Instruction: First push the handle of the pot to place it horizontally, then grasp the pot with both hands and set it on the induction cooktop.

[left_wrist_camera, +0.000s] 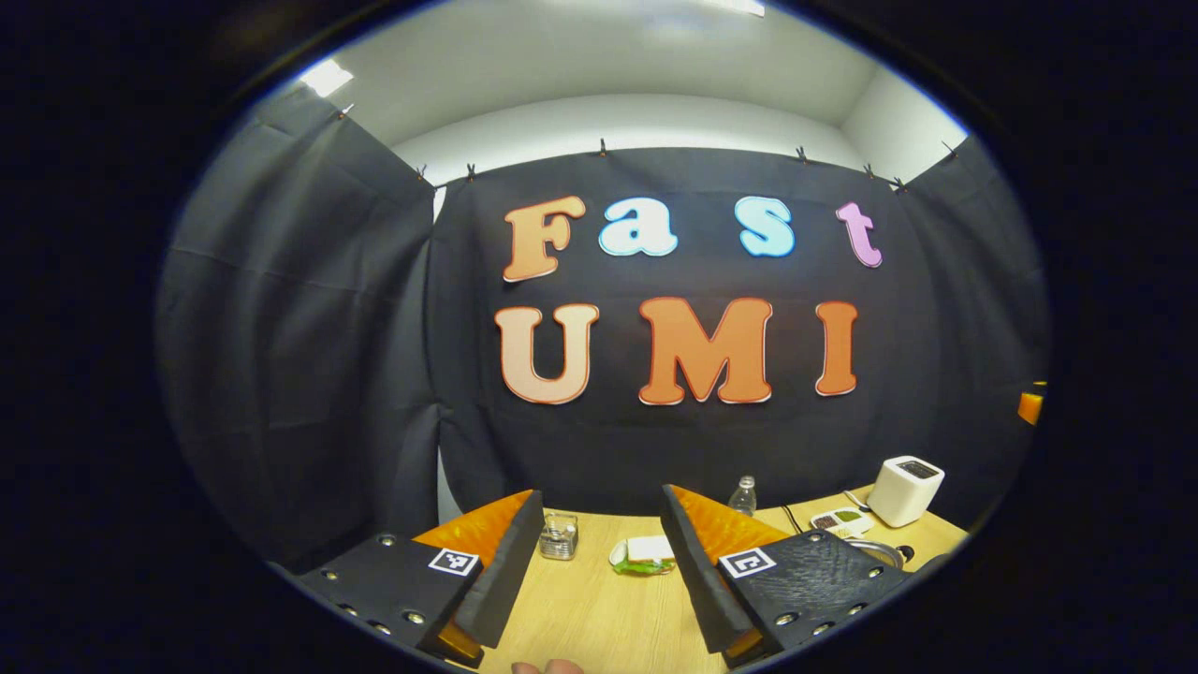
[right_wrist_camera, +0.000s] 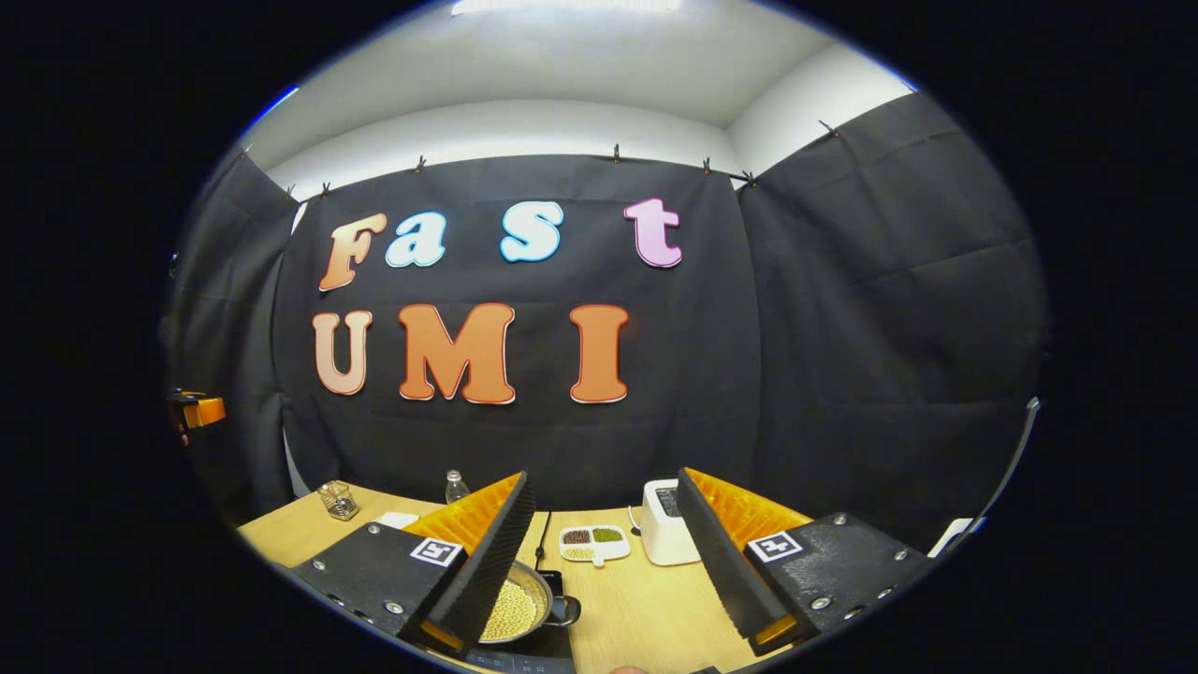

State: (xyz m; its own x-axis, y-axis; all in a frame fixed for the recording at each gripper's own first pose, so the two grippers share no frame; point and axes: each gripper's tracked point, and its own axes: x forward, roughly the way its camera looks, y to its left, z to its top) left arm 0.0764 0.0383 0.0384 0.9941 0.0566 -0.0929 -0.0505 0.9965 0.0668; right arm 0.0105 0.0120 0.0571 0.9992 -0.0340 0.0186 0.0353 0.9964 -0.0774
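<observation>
Both grippers hover with jaws parted and empty, the pot (right_wrist_camera: 519,608) of pale beans lying at seven o'clock under the right gripper (right_wrist_camera: 608,548), seemingly on the dark cooktop (right_wrist_camera: 552,651), its stub handle (right_wrist_camera: 564,610) pointing toward three o'clock, farther from the left gripper (left_wrist_camera: 604,562).

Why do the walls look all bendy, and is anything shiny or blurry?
In the left gripper view the fisheye lens curves the black cloth wall, while the light wooden table stays sharp. In the right gripper view the ceiling light glares white, and the metal pot of yellow beans looks sharp.
</observation>
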